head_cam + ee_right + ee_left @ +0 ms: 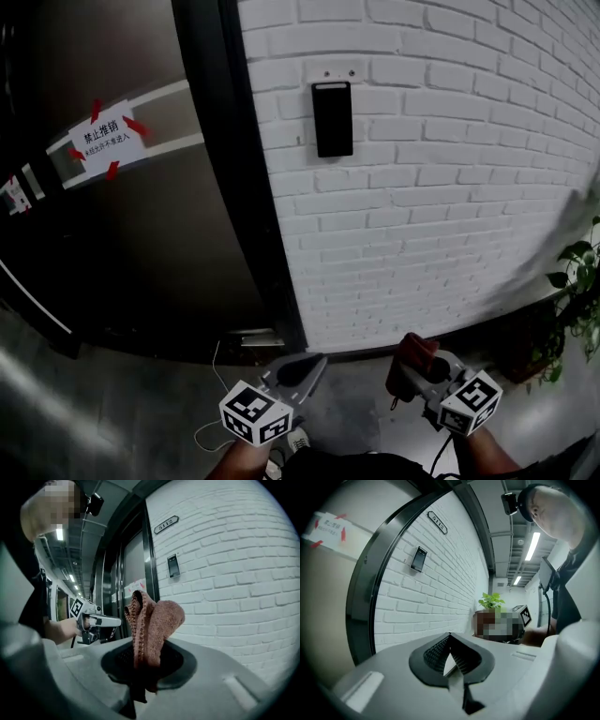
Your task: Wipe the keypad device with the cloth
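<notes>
Right gripper (143, 663) is clamped on the brown cloth (152, 620), which bunches above its jaws; left gripper (451, 657) has jaws together, nothing between; both sit low, well below the keypad device (333, 119), a dark panel up on the white brick wall (450, 187) by the door frame (234, 169). Wiping looks not yet begun; to do it well, lift the right gripper, meet the panel w/ the bunched end, press lightly & stroke top to bottom.
</notes>
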Action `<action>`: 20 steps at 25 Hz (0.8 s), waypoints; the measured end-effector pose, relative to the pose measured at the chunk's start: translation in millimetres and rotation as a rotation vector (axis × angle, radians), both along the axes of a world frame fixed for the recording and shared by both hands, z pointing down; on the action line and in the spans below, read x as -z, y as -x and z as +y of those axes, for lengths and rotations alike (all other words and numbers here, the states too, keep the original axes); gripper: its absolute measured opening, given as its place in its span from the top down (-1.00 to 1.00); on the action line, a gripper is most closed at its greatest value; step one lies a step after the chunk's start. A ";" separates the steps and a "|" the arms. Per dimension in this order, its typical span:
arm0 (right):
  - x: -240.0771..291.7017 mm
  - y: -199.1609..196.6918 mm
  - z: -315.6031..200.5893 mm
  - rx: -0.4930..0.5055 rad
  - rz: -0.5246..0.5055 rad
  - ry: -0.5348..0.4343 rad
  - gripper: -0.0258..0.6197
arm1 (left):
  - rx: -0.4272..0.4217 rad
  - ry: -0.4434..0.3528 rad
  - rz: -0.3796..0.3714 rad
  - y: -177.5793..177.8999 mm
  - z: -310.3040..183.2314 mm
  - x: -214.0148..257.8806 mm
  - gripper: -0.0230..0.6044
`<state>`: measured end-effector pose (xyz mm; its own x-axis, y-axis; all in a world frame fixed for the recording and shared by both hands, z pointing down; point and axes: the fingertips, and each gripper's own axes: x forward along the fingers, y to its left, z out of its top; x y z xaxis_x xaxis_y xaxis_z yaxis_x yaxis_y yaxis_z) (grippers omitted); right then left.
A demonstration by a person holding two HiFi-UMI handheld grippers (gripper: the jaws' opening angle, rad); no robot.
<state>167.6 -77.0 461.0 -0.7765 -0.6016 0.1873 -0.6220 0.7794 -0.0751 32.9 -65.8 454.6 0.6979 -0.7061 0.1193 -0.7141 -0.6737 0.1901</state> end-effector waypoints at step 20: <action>-21.1 -37.6 64.0 0.074 -0.038 0.041 0.74 | 0.077 0.093 -0.034 -36.5 78.9 -33.5 0.87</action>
<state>205.2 -13.0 482.1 -0.8254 -0.5350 0.1803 -0.5592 0.8188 -0.1300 69.4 13.0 488.1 0.6366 -0.7421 0.2098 -0.7701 -0.5972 0.2243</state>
